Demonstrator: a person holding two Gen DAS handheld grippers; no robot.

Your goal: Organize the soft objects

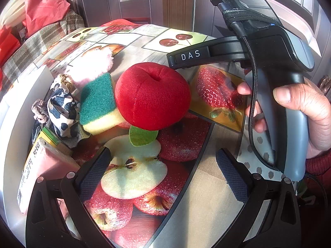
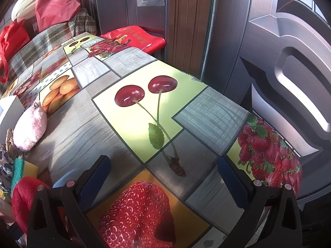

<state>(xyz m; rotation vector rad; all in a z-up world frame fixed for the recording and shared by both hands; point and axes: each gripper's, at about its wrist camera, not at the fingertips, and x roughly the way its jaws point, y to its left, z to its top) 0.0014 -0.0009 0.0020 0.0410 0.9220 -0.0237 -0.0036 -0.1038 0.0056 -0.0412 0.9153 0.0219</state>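
While my left gripper [image 1: 163, 169] hangs over the fruit-printed tablecloth [image 1: 186, 196], its two fingers stand wide apart and hold nothing. Just beyond them lies the red plush apple [image 1: 152, 96], with its green felt leaf [image 1: 142, 137] pointing toward me. To the left of the apple, touching it, is the green and yellow sponge [image 1: 99, 105]. Farther left I see a black and white patterned cloth [image 1: 62, 111], and behind the sponge the pink fluffy toy [image 1: 91, 66]. At the near left lies a pink packet [image 1: 41, 165], partly behind my left finger, against a white box [image 1: 16, 107].

My right hand [image 1: 300, 111] holds the right gripper [image 2: 163, 177] to the right of the apple; one of its black fingers [image 1: 188, 56] reaches just above and behind the apple, but I cannot tell if it touches. From the right wrist view, this gripper is also wide open and empty, over the printed cherries and a big strawberry. There the plush apple shows at the near left edge, the sponge beside it, and the pink toy farther away. A red bag [image 2: 134, 39] lies beyond the far end of the table.
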